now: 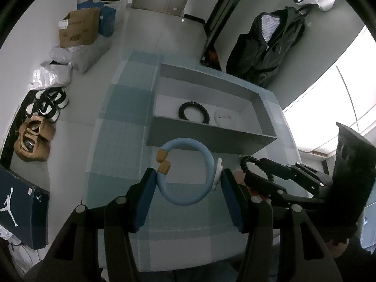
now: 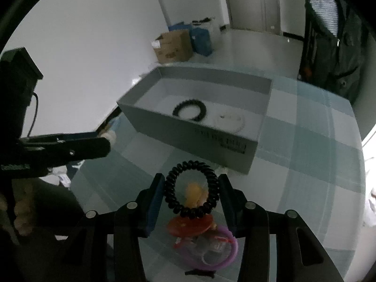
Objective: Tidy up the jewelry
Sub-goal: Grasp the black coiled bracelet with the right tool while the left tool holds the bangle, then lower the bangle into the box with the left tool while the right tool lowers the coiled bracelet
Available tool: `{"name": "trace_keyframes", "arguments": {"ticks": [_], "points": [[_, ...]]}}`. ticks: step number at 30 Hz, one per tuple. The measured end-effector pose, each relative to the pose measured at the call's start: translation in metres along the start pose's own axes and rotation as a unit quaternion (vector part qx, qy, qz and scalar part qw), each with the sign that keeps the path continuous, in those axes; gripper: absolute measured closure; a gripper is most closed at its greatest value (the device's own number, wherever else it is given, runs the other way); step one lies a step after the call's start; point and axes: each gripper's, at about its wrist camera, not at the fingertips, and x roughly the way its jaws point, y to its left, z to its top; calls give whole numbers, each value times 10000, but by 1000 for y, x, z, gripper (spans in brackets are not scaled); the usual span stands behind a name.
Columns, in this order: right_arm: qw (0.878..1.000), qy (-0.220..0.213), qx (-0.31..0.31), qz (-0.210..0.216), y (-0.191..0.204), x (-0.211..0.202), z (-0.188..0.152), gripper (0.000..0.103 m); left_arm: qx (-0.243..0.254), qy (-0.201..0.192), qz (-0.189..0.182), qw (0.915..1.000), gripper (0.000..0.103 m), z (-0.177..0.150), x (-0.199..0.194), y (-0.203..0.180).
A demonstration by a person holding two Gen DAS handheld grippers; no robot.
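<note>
Checked blue tablecloth (image 1: 122, 127) – grey box (image 1: 206, 134), jewelry pile (image 2: 202, 242).

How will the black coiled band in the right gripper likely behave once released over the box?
The black coiled band looks springy and light, so it may bounce slightly. Its ring shape, like the black band lying flat in the grey box, suggests it settles flat rather than rolling.

Ahead of both tongs the grey box (image 1: 235, 138) stands open-topped, its near wall the only bar. Inside, a black coil (image 1: 193, 112) and white ring (image 1: 224, 117) leave bare floor behind.
</note>
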Motion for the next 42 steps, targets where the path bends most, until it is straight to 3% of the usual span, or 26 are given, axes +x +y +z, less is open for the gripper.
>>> {"name": "trace_keyframes", "arguments": {"ticks": [11,17,27,35,42], "points": [[9962,-673,250,486,-8,-34,23,58,214,-374,74,9990,52,11,-8,-15],[9928,-957,425,586,-18,-45,39,58,259,-555,-81,9981,52,19,-13,-26],[9890,-1058,743,716,-35,-38,68,58,181,-595,-254,9977,52,48,3,-35],[9874,-1019,904,806,-43,-28,90,58,-62,-463,-400,9981,52,62,15,-36],[9863,-832,1208,759,-65,-11,94,58,-200,-176,-312,9992,52,66,40,-34]]}}
